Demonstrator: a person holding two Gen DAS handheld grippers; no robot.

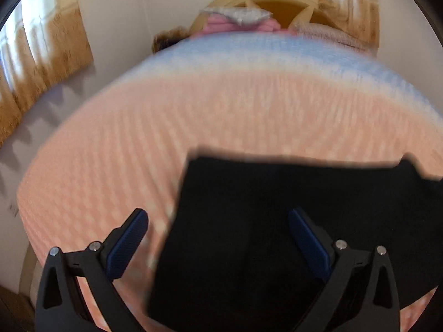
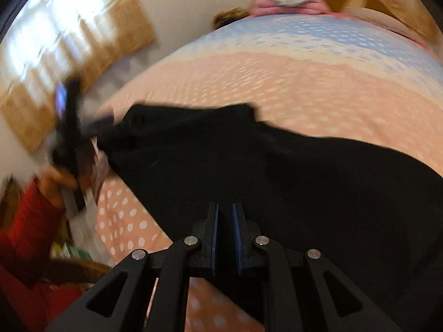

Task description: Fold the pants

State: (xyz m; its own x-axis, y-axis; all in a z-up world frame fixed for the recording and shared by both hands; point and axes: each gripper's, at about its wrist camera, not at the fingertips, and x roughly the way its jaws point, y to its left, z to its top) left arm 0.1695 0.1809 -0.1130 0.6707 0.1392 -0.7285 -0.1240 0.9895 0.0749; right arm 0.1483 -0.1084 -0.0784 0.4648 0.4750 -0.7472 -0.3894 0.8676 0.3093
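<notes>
The left gripper (image 1: 218, 238) hung over the bed (image 1: 193, 110) with its jaws spread wide and nothing between them, one finger above the peach spotted cover and the other above the black pants (image 1: 290, 221). From the right wrist view the same left gripper (image 2: 69, 127) showed as a blur at about nine o'clock, just beside the near corner of the cloth; whether it touched the cloth I could not tell.

The pants (image 2: 277, 171) lay on the near part of the bed as a flat dark slab with a fairly straight far edge, so I judged at least one fold already made, with more folding or a final smoothing left. Their long axis seemed to run across the bed, roughly nine o'clock to three o'clock; which end was the waistband could not be made out.

The right gripper (image 2: 225, 232) stood low over the cloth, its jaws drawn nearly together with a thin gap; whether fabric was pinched there I could not tell.
</notes>
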